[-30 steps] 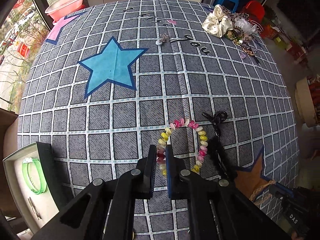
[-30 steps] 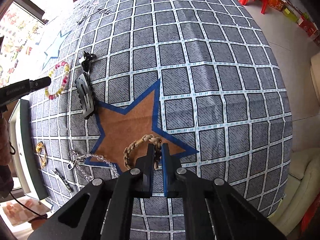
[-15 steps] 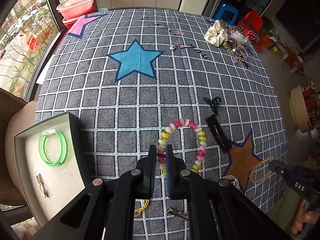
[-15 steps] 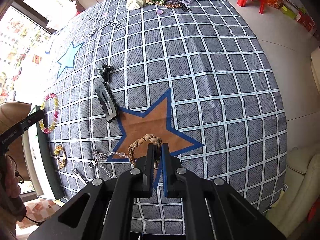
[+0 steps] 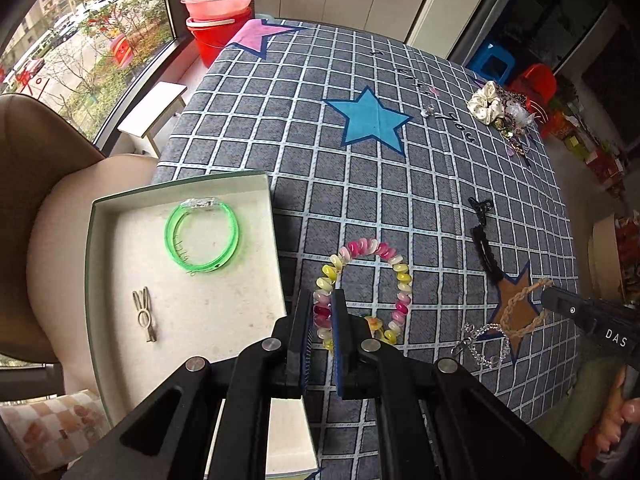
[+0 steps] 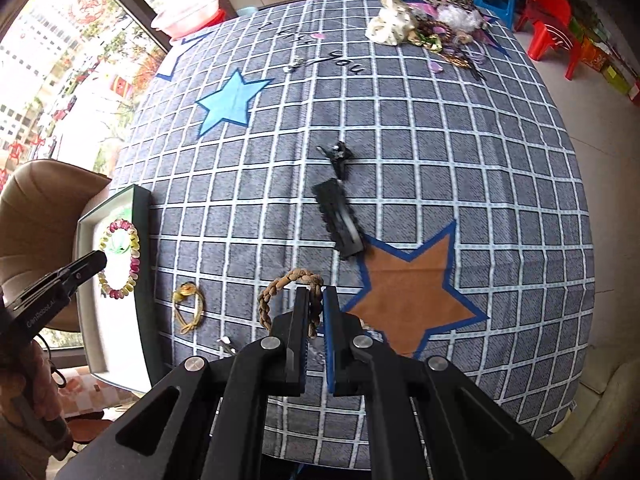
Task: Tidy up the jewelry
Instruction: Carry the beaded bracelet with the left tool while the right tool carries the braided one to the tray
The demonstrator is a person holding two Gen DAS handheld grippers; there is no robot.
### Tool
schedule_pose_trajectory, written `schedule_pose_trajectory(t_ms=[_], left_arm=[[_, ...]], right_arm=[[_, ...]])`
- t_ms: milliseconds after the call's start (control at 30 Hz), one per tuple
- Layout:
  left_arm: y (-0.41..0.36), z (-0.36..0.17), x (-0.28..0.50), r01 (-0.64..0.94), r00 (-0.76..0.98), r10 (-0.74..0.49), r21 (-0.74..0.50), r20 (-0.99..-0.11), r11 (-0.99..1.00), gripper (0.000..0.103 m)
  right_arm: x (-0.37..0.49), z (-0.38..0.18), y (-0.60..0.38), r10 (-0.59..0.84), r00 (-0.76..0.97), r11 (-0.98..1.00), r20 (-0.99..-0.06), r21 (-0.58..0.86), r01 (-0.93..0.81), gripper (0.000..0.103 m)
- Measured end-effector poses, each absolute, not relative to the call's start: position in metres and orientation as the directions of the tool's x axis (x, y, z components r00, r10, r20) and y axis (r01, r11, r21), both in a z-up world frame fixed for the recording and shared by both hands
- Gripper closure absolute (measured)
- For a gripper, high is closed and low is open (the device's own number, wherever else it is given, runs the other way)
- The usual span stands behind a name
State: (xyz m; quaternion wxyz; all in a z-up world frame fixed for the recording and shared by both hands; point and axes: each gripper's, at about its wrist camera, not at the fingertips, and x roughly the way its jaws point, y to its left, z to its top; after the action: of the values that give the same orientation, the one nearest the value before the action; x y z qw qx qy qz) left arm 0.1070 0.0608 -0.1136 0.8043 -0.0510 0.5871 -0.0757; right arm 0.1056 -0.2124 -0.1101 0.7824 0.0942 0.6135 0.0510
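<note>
Carrying step judged in hand: both bracelets lifted clear of surface (image 6: 440, 140), neither yet in box (image 5: 120, 208). Left tongs (image 5: 322, 312) clamped on bead bracelet (image 5: 362, 248), seen hanging over box edge from right view. Right tongs (image 6: 316, 308) clamped on braided bracelet (image 6: 276, 292), held above surface near brown star (image 6: 412, 292). Green bangle (image 5: 202, 236) and metal clip (image 5: 145, 314) already lying in box. Next move judged: bead bracelet to be lowered over bare box floor beside bangle, left tongs opened; braided bracelet to be brought across after.
</note>
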Motion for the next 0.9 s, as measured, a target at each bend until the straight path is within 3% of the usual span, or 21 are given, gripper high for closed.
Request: schedule_pose_trajectory(t_ms=[567,900], left_arm=[[0.182,-0.156,0.051,-0.198,0.233,-0.102,-0.150,-0.967,0.969,0.087],[0.206,-0.199,0.044,-0.269,0.161,-0.096,-0.138,-0.982,0.953,0.087]], right_arm=[[0.116,-0.119,-0.024,0.330,0.124,0.900,-0.936,0.272,-0.342,0.096],[0.125,-0.162,0.040,0.323,0.013,0.868,-0.946,0.290,-0.404,0.096]])
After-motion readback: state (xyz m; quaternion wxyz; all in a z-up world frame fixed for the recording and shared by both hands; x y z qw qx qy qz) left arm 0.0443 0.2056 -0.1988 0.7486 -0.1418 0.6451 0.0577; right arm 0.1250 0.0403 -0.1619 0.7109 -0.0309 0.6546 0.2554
